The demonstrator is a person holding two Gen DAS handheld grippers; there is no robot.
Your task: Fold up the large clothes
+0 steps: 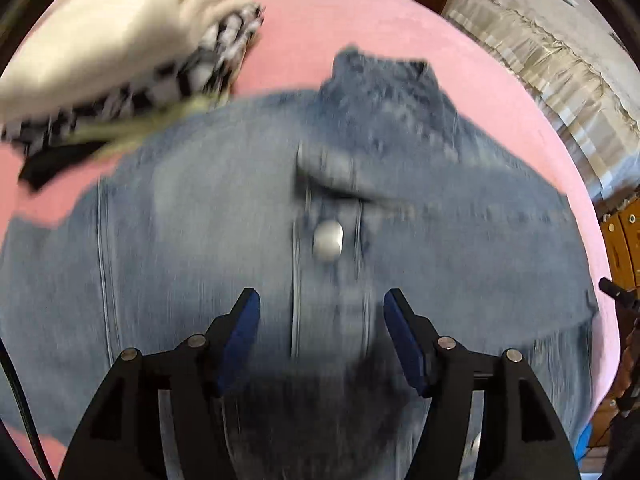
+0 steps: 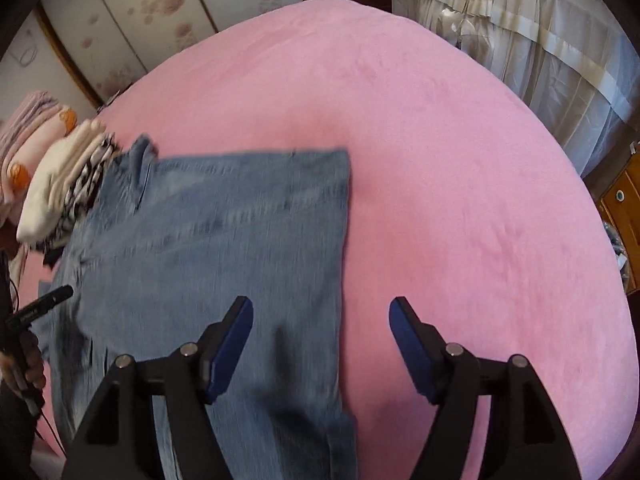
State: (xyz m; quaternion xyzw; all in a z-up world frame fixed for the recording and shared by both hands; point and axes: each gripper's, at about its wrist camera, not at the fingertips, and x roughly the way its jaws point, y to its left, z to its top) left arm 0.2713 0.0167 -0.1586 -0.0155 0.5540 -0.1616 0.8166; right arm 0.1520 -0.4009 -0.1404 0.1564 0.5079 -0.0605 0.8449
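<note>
Big blue denim jeans (image 1: 280, 240) lying flat on the soft pink bed cover (image 2: 440, 140). Left gripper (image 1: 322, 312) wide apart over the silver round button (image 1: 328, 240), gripping nothing. Right gripper (image 2: 320, 320) wide apart too, above the jeans' edge. Pile of folded clothes (image 1: 120, 60) at ten o'clock. Risk: pinching thick cloth badly, dropping it, bumping the pile.

No text, label, brand, number or sign can be read in either view. The metal button (image 1: 328, 240) on the denim garment (image 1: 200, 240) is too blurred to show any stamp, and the black handheld device (image 2: 38, 306) at nine o'clock shows only illegible marks.
</note>
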